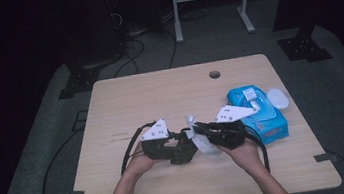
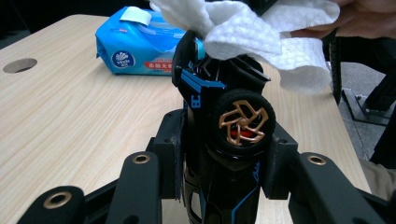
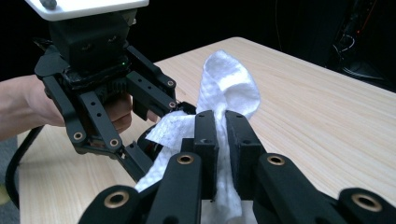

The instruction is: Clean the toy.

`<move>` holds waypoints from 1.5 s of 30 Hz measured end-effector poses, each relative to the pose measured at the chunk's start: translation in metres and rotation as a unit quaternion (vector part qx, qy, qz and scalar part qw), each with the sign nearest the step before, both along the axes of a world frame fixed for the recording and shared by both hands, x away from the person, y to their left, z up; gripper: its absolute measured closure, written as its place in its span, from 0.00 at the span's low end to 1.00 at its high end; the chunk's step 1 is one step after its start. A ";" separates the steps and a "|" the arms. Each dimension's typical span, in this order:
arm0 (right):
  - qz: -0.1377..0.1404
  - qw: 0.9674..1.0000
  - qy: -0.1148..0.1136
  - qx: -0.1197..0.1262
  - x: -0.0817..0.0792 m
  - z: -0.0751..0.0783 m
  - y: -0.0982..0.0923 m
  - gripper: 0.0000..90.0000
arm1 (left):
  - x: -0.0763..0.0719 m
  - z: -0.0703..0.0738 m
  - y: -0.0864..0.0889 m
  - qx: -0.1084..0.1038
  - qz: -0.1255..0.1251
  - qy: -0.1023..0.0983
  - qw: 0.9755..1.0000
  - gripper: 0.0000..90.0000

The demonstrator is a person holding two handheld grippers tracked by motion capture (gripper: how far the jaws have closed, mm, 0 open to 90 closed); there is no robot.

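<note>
Left tool point(image 2: 219, 154) clamped on toy car point(image 2: 224, 126), black with blue trim, gold wheel, held above desk point(image 1: 159, 93), right tool point(image 3: 222, 140) pinching white wipe point(image 3: 224, 93) against car, blue wipes pack point(image 1: 260, 113) beside.

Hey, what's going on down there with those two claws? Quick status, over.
Left claw clamped on black toy car. Right claw pinching white wipe, wipe against car's front. Wipes pack off to the side, not in the way.
</note>
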State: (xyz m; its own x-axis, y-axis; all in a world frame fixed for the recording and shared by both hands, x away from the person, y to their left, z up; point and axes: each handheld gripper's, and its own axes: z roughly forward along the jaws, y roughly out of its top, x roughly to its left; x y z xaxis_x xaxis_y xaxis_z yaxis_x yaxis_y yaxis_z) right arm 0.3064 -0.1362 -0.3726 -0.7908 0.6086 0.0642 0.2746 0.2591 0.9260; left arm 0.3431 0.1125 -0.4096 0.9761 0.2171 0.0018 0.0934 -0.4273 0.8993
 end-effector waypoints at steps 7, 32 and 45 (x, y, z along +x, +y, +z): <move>-0.022 0.999 0.025 0.020 0.000 -0.019 -0.013 0.92 | 0.001 -0.001 0.002 0.004 0.001 -0.001 1.000 0.65; -0.012 1.000 0.011 0.012 0.000 -0.014 -0.012 0.92 | 0.000 0.001 0.005 -0.010 -0.003 0.000 1.000 0.65; -0.005 1.000 0.016 0.021 -0.002 -0.013 -0.016 0.92 | 0.000 0.001 0.005 -0.016 -0.006 0.000 1.000 0.65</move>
